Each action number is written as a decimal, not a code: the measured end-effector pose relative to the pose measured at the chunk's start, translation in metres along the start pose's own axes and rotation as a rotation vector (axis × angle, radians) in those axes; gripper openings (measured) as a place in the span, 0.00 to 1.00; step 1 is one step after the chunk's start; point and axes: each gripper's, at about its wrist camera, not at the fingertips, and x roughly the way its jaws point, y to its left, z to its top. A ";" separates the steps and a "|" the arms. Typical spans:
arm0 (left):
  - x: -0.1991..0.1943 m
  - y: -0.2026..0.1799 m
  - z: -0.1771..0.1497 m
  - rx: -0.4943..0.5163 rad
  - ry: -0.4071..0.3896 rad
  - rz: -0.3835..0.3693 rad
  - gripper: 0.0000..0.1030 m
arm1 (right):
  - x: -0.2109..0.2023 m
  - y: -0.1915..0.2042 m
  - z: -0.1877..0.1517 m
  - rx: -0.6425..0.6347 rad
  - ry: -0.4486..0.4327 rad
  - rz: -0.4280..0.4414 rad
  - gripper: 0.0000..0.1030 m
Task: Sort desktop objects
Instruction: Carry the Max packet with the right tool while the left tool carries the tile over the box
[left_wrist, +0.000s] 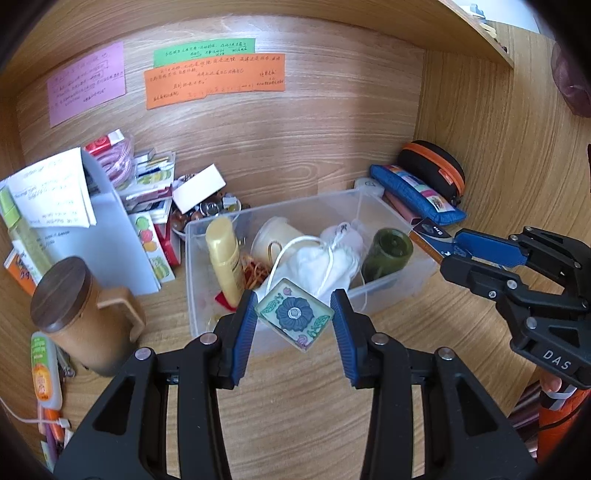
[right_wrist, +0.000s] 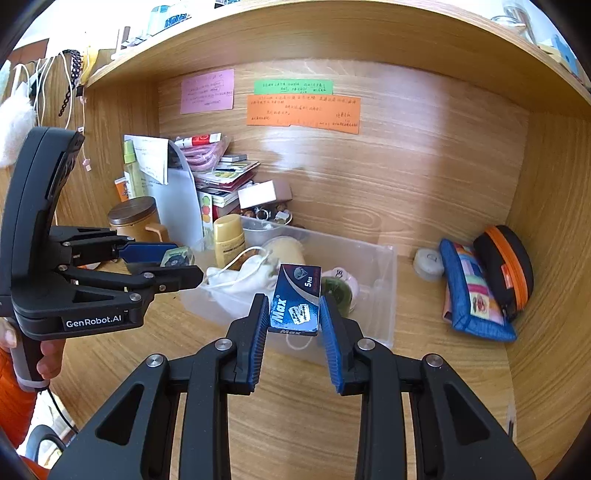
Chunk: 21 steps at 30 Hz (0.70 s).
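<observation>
My left gripper (left_wrist: 294, 314) is shut on a square glass tile with a blue flower (left_wrist: 293, 314), held over the near edge of a clear plastic bin (left_wrist: 391, 284). My right gripper (right_wrist: 294, 306) is shut on a small blue "Max" blade box (right_wrist: 295, 301), held over the bin's (right_wrist: 384, 295) near side. The bin holds a yellow bottle (left_wrist: 223, 254), a white drawstring pouch (left_wrist: 325, 262), a green jar (left_wrist: 388, 253) and a cream cup (left_wrist: 275, 236). The right gripper (left_wrist: 461, 251) with the box shows at the right of the left view, the left gripper (right_wrist: 177, 264) at the left of the right view.
On the wooden desk: a brown lidded mug (left_wrist: 74, 314), a pile of papers and boxes (left_wrist: 147, 206) at back left, a blue pencil pouch (right_wrist: 472, 291) and a black-orange zip case (right_wrist: 506, 266) at back right, a white round tin (right_wrist: 428, 264), sticky notes (left_wrist: 214, 79) on the back wall.
</observation>
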 end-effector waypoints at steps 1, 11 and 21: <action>0.002 0.000 0.003 0.000 -0.001 -0.001 0.39 | 0.002 -0.001 0.002 -0.003 0.001 0.000 0.25; 0.017 -0.003 0.033 0.028 -0.007 -0.025 0.39 | 0.016 -0.013 0.020 -0.031 -0.008 -0.021 0.25; 0.036 -0.008 0.057 0.054 -0.007 -0.029 0.39 | 0.030 -0.031 0.031 -0.031 -0.002 -0.038 0.25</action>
